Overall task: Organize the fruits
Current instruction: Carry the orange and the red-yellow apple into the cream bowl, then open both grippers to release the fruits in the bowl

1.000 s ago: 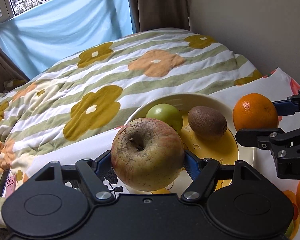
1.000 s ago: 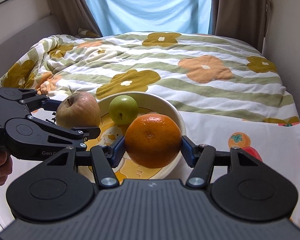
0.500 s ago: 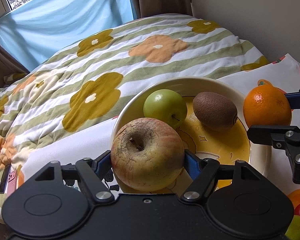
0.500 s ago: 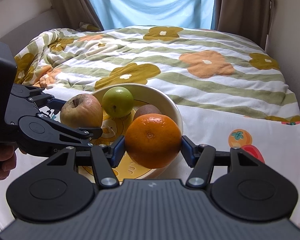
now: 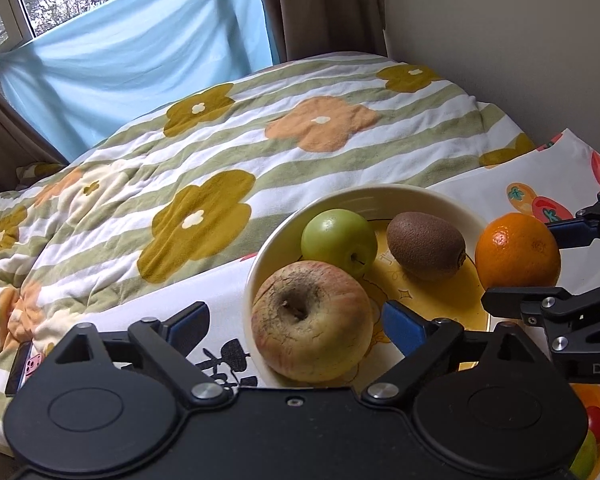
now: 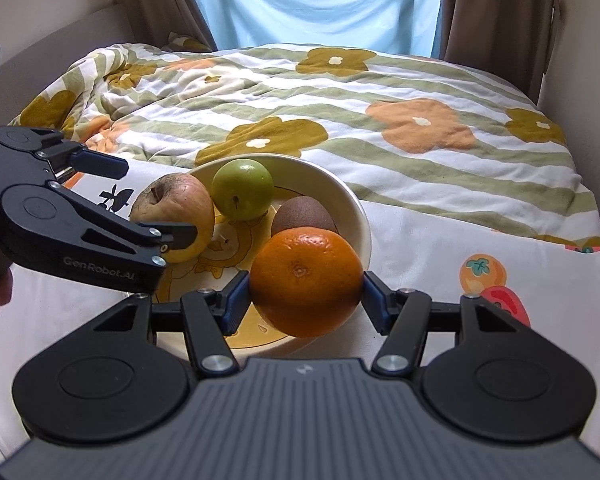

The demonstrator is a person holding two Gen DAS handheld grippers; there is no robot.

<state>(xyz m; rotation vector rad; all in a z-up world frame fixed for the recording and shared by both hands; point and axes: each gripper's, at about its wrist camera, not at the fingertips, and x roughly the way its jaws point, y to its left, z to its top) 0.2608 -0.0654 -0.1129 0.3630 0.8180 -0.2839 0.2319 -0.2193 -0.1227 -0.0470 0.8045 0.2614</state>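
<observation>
The left claw (image 5: 296, 322) is opening, its blue pads clear of the wrinkled red apple (image 5: 311, 322), which lies between them inside the bowl (image 5: 380, 196) beside a green apple (image 5: 339, 240) and a kiwi (image 5: 426, 246). The right claw (image 6: 306, 294) is clenched on the orange (image 6: 306, 282), held over the bowl's near right rim.

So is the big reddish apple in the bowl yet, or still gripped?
In the bowl. The reddish apple rests inside its near rim, and the left gripper is opening, with gaps between its blue pads and the fruit.
</observation>
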